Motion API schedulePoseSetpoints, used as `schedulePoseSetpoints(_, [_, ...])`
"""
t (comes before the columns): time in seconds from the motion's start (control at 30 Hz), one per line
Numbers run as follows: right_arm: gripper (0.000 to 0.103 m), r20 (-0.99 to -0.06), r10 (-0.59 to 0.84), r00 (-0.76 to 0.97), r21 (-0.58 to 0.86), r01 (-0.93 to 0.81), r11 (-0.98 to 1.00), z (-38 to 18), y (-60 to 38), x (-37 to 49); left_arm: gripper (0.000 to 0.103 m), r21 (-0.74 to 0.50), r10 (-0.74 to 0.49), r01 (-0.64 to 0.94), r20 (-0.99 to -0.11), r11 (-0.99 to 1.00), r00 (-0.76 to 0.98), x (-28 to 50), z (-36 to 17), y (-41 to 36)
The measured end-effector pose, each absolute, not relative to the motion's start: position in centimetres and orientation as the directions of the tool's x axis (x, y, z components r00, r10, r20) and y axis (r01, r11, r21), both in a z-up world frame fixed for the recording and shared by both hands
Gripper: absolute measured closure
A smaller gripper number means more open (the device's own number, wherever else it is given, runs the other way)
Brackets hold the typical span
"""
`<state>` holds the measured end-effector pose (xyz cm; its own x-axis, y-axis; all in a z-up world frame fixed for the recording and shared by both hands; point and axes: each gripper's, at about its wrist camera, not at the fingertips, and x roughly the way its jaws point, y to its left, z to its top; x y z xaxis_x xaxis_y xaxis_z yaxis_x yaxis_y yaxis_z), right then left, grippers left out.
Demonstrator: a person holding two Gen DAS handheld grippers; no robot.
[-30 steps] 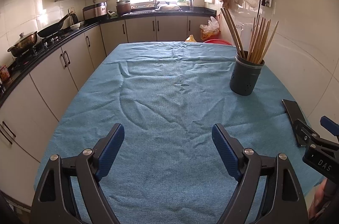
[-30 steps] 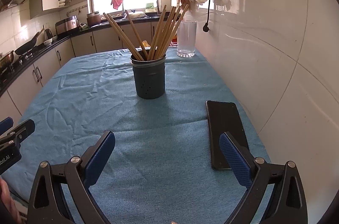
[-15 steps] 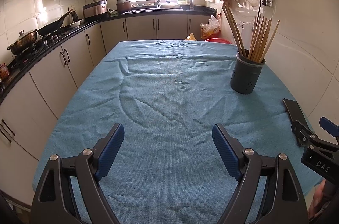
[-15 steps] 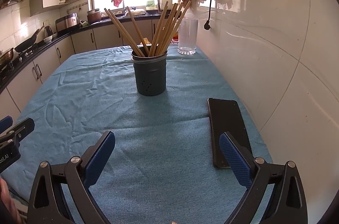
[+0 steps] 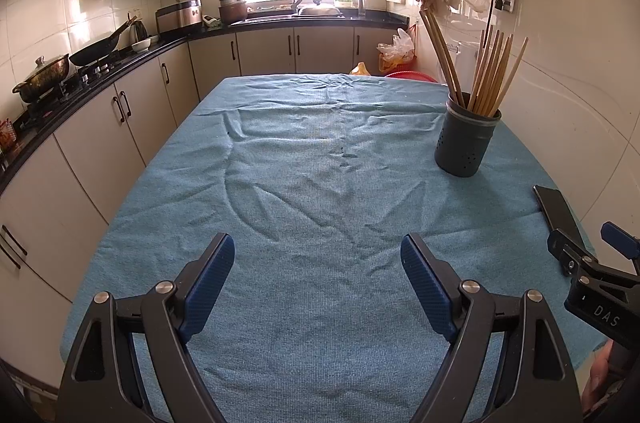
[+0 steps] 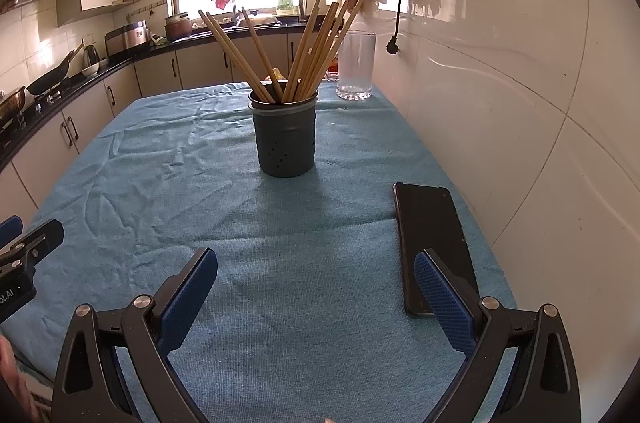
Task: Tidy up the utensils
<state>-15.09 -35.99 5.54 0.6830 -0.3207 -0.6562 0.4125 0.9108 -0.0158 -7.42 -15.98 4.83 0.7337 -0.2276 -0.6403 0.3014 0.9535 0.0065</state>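
A dark grey perforated utensil holder (image 6: 286, 135) stands upright on the blue tablecloth (image 6: 280, 263), holding several wooden chopsticks (image 6: 312, 51) that fan outward. It also shows in the left wrist view (image 5: 466, 143) at the right, with its chopsticks (image 5: 488, 71). My right gripper (image 6: 316, 287) is open and empty, low over the cloth, well short of the holder. My left gripper (image 5: 318, 279) is open and empty over the cloth's near middle, left of the holder.
A black phone (image 6: 434, 239) lies flat on the cloth by the right finger, next to the tiled wall. A clear glass (image 6: 356, 67) stands behind the holder. Kitchen counters with a wok (image 5: 100, 49) run along the left.
Both grippers have drawn back slightly from the holder and stay open. Nothing on the table moved.
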Motion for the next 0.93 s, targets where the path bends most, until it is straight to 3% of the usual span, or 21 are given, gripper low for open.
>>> schedulePoseSetpoints(0.93, [0.002, -0.679, -0.303, 0.669, -0.019, 0.396, 0.918, 4.7, -36.1, -13.2, 0.018, 0.002, -0.194, 0.256, -0.644, 0.967, 0.74, -5.3, 4.3, -15.0])
